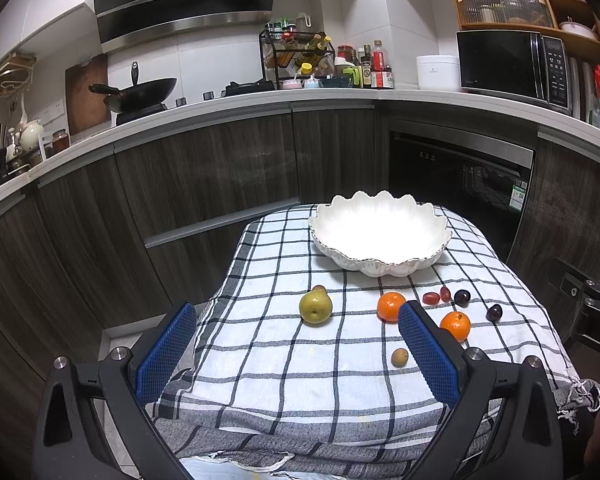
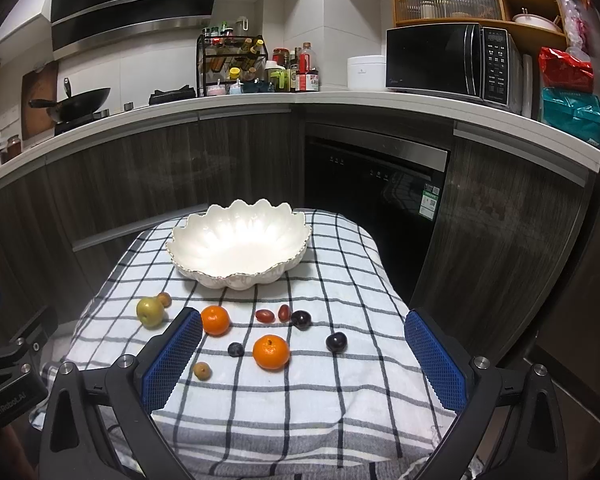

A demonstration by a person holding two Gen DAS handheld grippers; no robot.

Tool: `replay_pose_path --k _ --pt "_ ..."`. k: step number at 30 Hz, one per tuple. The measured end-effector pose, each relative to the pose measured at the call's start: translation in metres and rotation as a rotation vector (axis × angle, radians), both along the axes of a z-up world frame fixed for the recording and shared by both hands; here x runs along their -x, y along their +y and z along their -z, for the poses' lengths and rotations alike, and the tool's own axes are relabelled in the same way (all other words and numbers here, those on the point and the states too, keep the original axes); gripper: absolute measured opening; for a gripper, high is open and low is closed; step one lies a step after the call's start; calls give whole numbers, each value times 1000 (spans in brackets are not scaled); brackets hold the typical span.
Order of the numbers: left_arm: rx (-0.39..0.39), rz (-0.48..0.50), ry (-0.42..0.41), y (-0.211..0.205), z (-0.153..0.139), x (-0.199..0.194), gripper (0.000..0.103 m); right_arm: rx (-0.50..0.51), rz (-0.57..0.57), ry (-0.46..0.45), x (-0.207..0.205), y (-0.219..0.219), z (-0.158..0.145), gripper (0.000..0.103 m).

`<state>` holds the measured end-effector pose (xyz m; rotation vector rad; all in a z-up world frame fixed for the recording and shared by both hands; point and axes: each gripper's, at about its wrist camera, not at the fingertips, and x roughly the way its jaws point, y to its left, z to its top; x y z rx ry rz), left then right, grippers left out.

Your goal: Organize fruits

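Note:
A white scalloped bowl (image 1: 380, 236) (image 2: 239, 240) stands empty at the far end of a checked cloth (image 1: 279, 360) (image 2: 300, 400). In front of it lie a green pear (image 1: 316, 307) (image 2: 150, 312), two oranges (image 1: 391, 306) (image 1: 455, 325) (image 2: 215, 320) (image 2: 271, 352), two red grapes (image 2: 265, 315), dark plums (image 2: 301, 319) (image 2: 336, 341) (image 2: 235, 349) and a small brown fruit (image 1: 399, 357) (image 2: 202, 371). My left gripper (image 1: 297, 350) is open and empty, held above the cloth's near left. My right gripper (image 2: 304, 356) is open and empty above the near edge.
The cloth covers a small table that drops off on all sides. Dark cabinets and a dishwasher (image 2: 376, 184) stand behind it. The counter above holds a wok (image 1: 139, 92), a spice rack (image 1: 295, 56) and a microwave (image 2: 452, 60).

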<state>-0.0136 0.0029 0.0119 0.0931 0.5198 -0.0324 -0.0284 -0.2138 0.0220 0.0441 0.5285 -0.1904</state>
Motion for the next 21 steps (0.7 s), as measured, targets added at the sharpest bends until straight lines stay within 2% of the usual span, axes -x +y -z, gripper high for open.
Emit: replay_pose_path --k 21 --pt "-5 4 7 -1 0 1 103 -7 1 7 0 0 -1 103"
